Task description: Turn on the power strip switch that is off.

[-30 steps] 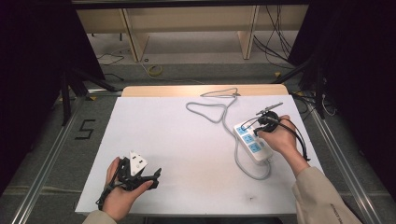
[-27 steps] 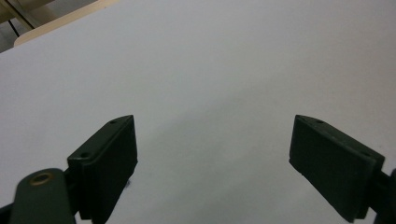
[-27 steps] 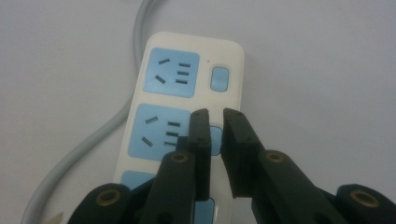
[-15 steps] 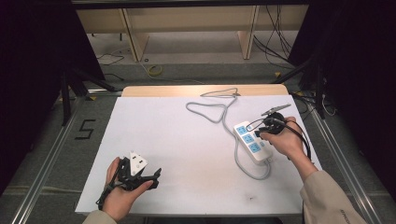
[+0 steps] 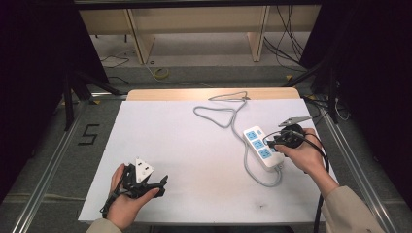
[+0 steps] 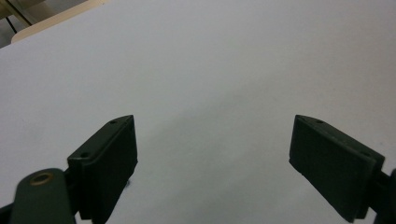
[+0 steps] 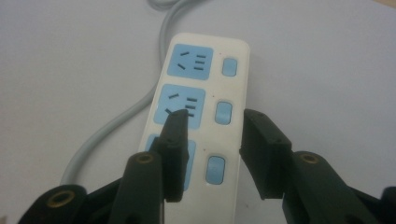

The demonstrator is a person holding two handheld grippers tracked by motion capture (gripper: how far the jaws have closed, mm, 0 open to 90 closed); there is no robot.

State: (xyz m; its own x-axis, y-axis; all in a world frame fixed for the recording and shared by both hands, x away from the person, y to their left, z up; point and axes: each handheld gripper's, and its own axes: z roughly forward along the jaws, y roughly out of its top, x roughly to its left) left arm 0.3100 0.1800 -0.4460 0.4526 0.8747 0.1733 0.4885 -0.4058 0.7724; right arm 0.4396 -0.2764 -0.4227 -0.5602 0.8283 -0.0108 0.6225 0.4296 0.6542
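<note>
Near the desk's (image 5: 194, 145) right edge lies the white power strip (image 5: 261, 148), its grey cord (image 5: 218, 112) looping toward the far edge. Our right hand-held gripper (image 7: 212, 135) hovers over it, jaws just opening, gripping nothing; our left hand-held gripper (image 6: 212, 154) rests released near the front-left corner.

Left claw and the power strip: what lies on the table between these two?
Nothing. In the high view, the white table surface between the left claw and the power strip is bare; the strip's grey cord runs off behind it.
</note>
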